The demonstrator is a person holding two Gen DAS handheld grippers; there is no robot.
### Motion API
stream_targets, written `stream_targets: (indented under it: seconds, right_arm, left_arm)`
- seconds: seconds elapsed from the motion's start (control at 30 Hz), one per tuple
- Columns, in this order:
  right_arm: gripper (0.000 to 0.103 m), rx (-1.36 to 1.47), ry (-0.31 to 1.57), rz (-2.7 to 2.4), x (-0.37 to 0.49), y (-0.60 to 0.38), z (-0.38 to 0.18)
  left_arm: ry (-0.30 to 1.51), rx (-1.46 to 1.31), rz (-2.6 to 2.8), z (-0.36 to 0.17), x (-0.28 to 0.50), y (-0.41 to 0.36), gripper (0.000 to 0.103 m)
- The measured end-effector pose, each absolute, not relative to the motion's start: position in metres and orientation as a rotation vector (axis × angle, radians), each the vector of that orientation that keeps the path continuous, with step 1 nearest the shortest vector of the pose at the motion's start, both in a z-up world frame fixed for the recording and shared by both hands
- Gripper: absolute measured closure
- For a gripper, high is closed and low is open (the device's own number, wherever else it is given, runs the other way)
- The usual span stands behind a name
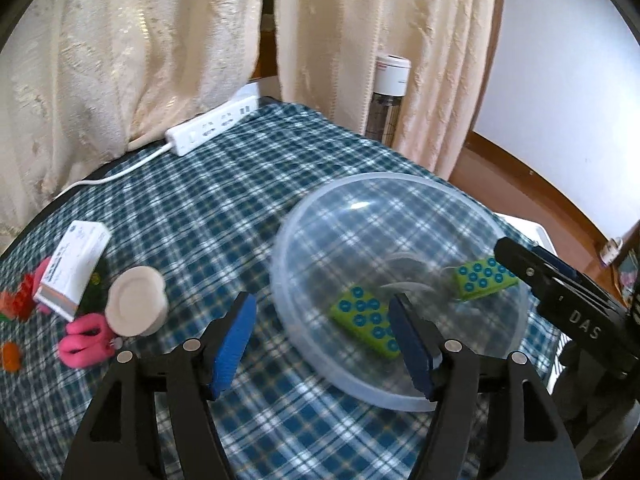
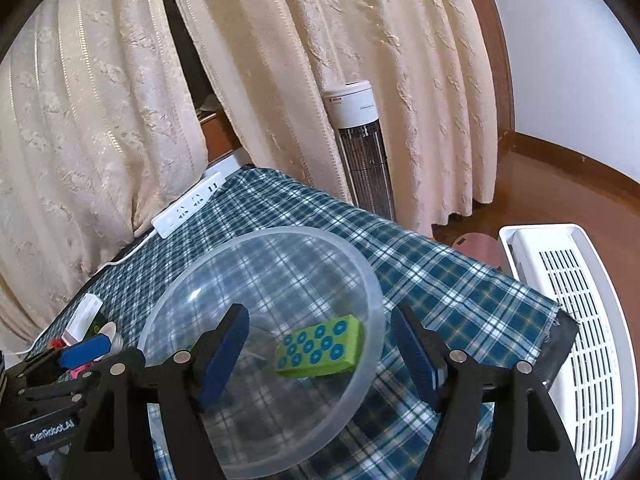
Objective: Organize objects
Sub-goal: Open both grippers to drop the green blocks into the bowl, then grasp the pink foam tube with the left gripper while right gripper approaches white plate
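2 green blocks (image 1: 366,322) only left-side.

i see a clear, glossy plastic bowl (image 2: 372,288) on a woven plaid cloth (image 1: 224,208). the green blocks (image 1: 366,320) look like smooth plastic. the gripper pads (image 1: 234,344) are ribbed blue rubber on matt black arms. the curtains (image 2: 100,120) are textured cream fabric.

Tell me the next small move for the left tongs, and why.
Probably swing the left tongs left toward the round beige lid and close on it. They stand open and empty, two green blocks already lie in the clear bowl, and the lid is the nearest loose item, beside the white box and pink toy.
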State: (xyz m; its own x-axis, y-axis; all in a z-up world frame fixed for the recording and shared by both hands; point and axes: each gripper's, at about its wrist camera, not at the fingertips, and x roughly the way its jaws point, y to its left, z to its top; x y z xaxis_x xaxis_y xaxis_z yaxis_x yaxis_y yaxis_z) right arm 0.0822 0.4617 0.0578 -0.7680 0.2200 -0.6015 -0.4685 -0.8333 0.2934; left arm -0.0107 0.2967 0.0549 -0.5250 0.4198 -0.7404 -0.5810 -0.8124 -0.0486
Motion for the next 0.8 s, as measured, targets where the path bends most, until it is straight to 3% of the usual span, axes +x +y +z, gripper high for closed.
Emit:
stream_targets:
  seconds: [0.6,0.8]
  right_arm:
    - [0.026,-0.871,0.550,2.708,0.050,0.398,0.069]
    - [0.020,-0.893,0.524,2.762,0.039,0.373,0.073]
  left_arm:
    - [0.133,-1.099,2.497,0.057,-0.040,0.207,0.029]
    - [0.078,-1.147,2.563,0.050,-0.052,0.171,0.029]
